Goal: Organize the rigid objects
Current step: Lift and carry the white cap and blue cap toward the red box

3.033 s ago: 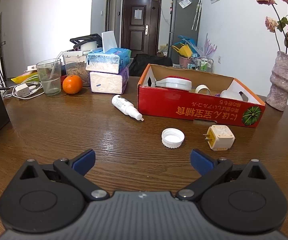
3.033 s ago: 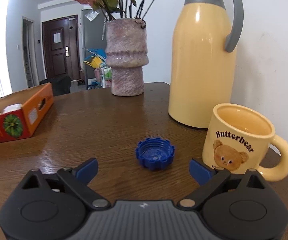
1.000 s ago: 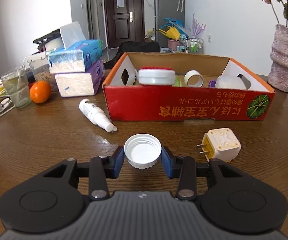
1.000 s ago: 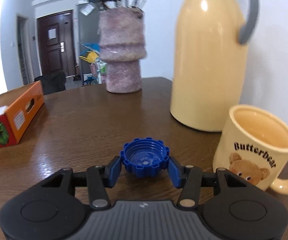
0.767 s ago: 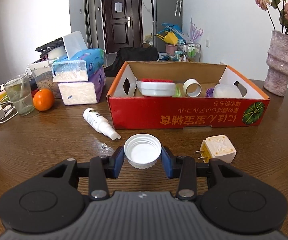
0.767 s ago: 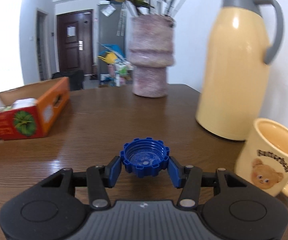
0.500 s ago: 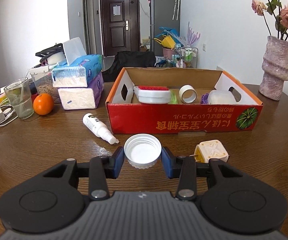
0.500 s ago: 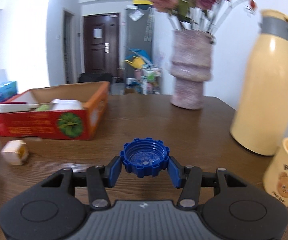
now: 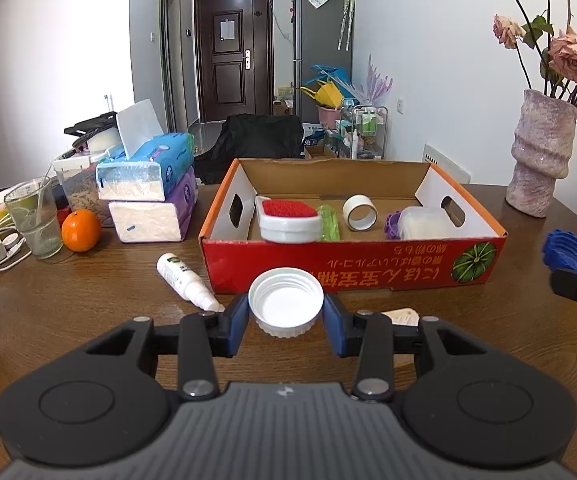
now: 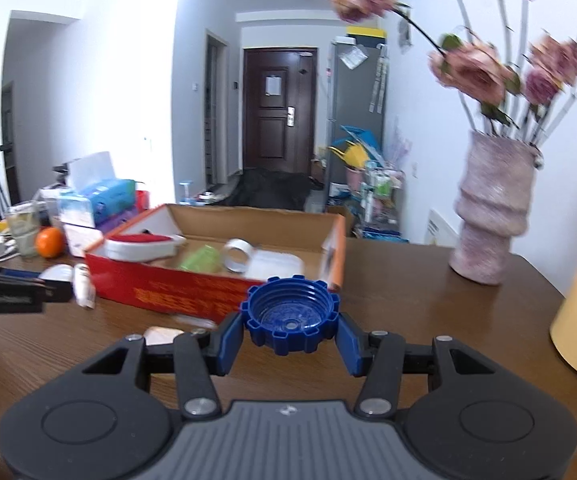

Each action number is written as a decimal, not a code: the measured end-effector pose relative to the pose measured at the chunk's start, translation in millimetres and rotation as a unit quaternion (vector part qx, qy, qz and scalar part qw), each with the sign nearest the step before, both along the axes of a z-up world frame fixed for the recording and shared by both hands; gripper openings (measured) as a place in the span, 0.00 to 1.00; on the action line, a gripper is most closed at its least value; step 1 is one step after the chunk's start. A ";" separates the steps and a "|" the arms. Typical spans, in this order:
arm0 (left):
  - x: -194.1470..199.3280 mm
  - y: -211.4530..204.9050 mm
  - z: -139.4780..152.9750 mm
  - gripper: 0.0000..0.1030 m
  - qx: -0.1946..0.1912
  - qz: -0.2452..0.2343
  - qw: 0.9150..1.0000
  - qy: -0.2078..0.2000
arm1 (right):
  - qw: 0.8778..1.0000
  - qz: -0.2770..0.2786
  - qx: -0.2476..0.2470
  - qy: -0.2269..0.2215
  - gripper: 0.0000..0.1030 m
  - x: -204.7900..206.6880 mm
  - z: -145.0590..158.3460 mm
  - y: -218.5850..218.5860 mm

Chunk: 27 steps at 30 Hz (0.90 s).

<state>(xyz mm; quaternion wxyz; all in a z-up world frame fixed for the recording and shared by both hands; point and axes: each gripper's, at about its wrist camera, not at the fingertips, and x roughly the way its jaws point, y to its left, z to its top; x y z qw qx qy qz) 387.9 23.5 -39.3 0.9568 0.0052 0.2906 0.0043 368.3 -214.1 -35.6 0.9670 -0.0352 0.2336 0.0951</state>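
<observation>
White cap (image 9: 285, 307) and blue cap (image 10: 291, 314), open-side up, clamped.

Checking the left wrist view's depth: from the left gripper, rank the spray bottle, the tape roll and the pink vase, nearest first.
1. spray bottle: on the table, just left of the left gripper.
2. tape roll: inside the red box.
3. pink vase: far right, beyond the box.

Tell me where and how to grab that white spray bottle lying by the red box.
Grip the white spray bottle across its cylindrical body, coming down from above with the fingers either side of its width. It lies flat on the table, nozzle toward the camera; the nozzle end tapers thin, so it would likely slip. The red box stands close on its right.
</observation>
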 end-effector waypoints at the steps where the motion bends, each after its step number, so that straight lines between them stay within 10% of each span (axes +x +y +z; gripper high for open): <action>1: 0.8 -0.6 2.2 0.40 0.001 0.000 1.000 -0.001 | 1.000 0.004 -0.001 -0.002 0.48 1.9 1.8 4.0; 27: 45.5 -10.4 57.0 0.40 -0.010 0.019 0.999 -0.023 | 1.000 0.013 0.015 0.006 0.48 65.3 47.6 50.8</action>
